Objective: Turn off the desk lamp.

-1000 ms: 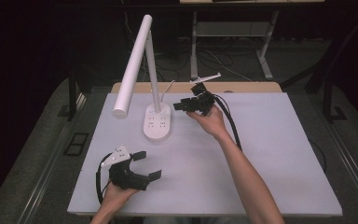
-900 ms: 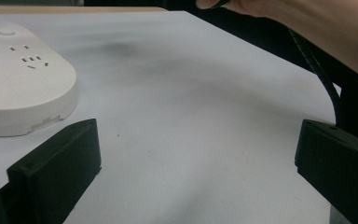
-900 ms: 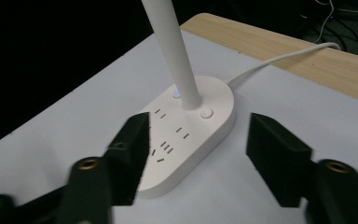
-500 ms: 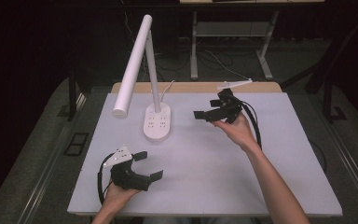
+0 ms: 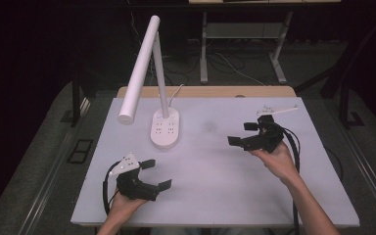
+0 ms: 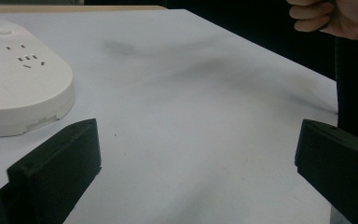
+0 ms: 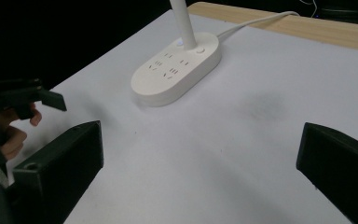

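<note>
White desk lamp [image 5: 162, 125] standing upright at the table's [image 5: 215, 196] far left, untouched; right tongs [image 5: 245, 133], jaws having just been opening and gaping empty, hovering well apart from it; left tongs [image 5: 156, 174] resting open, empty, near edge.

Lab-like recording room, bare white table [image 5: 215, 186], dark surroundings, floor cables [image 5: 225, 63]

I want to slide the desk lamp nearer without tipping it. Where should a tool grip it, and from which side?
Probably the thin upright stem just above the oval base, coming from the table's right, where the right tool stands open. The stem is slim enough for the jaws; the head leans left, so a low grip should tip it less.
</note>
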`<state>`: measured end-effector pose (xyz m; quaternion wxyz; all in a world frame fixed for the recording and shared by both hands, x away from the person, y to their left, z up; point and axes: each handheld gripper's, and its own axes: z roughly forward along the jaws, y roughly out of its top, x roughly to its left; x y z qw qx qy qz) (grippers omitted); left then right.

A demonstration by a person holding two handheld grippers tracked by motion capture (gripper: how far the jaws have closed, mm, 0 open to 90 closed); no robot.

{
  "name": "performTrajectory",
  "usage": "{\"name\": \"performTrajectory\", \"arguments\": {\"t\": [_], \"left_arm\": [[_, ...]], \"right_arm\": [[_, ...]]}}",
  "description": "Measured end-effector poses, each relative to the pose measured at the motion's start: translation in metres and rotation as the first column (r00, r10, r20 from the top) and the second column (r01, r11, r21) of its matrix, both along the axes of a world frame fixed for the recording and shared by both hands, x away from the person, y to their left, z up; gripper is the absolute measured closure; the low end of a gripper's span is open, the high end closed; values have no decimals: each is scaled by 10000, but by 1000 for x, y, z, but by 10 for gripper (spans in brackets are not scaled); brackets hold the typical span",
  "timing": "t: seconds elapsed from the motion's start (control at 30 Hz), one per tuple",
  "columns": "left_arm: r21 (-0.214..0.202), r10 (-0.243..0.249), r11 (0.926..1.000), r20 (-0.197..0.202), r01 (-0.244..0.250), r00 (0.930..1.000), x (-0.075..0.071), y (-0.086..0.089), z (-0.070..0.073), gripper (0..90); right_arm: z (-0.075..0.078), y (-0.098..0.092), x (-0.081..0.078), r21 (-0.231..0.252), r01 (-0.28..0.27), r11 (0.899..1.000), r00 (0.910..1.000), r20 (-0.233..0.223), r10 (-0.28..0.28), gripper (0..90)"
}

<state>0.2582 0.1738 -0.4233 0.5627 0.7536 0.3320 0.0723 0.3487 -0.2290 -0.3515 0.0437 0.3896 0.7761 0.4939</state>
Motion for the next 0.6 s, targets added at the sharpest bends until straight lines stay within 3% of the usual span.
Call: {"name": "performTrajectory", "arguments": {"t": [0.3,0.6], "left_arm": [[41,-3,10000,47,3,10000,-1,1,0,0],[58,51,10000,38,-51,10000,-2,1,1,0]], "right_arm": [[-14,-27,-39,-8,376,9993,9993,51,-376,5],[-40,-52,-77,-75,1041,9945,9945,134,-1040,5]]}}
